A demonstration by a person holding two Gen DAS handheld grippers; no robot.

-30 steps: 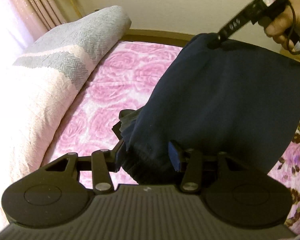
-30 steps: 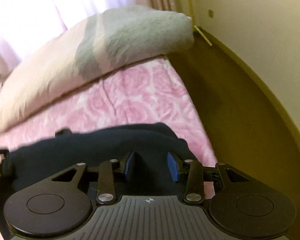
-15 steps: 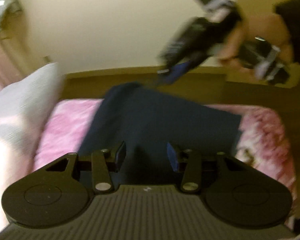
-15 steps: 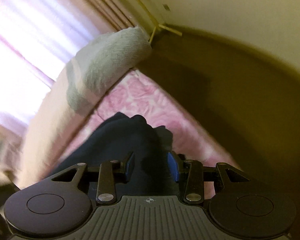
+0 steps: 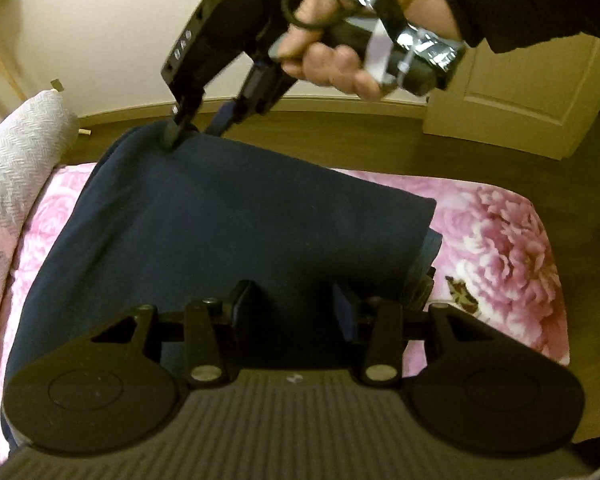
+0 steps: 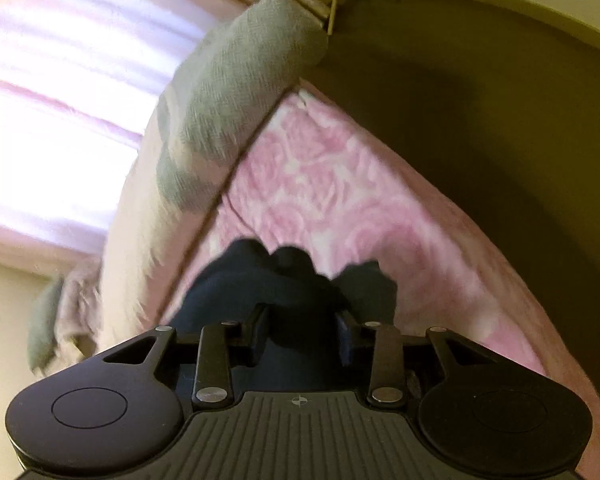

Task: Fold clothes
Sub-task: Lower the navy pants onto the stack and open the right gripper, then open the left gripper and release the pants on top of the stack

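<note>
You lay the dark blue garment on the pink bed cover.

Your right gripper pinches the garment's far corner, at the far edge of the bed cover. Your left gripper is at the garment's near edge with its jaws apart, cloth between them; I cannot tell if it grips. The gray pillow lies beside the bed cover. If you release the far corner now, it may slide over the edge, because it hangs near the floor.
</note>
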